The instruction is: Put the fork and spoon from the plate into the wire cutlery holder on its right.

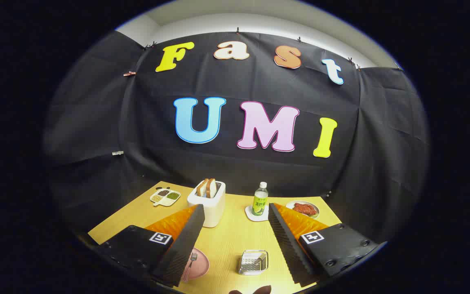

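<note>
While my fingers point(231, 245) stand spread wide and hold nothing above the table point(227, 241), the pink plate point(198, 263) lies between them by the left one, bearing the fork point(191, 261); I cannot make out the spoon. The wire holder point(253, 262) sits just right of the plate. Beyond stand a toaster point(208, 206) and a bottle point(260, 200).

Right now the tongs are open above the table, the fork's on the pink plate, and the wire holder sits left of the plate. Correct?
One error: in the gripper view the wire holder sits right of the pink plate, not left. The tongs are open, and the fork is on the plate.
</note>
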The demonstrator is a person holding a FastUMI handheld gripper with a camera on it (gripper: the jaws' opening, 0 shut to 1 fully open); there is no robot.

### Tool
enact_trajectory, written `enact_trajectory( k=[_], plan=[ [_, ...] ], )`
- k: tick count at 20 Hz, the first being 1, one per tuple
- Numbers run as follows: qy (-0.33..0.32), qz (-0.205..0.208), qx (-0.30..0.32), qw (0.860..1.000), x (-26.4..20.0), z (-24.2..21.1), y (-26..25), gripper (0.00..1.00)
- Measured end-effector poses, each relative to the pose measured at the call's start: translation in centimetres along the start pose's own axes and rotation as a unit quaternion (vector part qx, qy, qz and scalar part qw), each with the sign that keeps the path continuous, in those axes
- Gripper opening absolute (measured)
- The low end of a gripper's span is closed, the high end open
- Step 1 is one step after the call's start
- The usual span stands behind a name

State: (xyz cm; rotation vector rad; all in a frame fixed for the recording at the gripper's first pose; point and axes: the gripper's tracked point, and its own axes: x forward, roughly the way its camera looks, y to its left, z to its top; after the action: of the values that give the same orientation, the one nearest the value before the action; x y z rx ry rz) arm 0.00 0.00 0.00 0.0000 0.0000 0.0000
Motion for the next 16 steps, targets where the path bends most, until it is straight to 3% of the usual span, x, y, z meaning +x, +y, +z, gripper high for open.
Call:
enact_trajectory(
  k=[16],
  plan=[
    [0.012, 0.002, 0.001, 1.000, -0.29, -0.54, 0.37, 0.98]
  ],
)
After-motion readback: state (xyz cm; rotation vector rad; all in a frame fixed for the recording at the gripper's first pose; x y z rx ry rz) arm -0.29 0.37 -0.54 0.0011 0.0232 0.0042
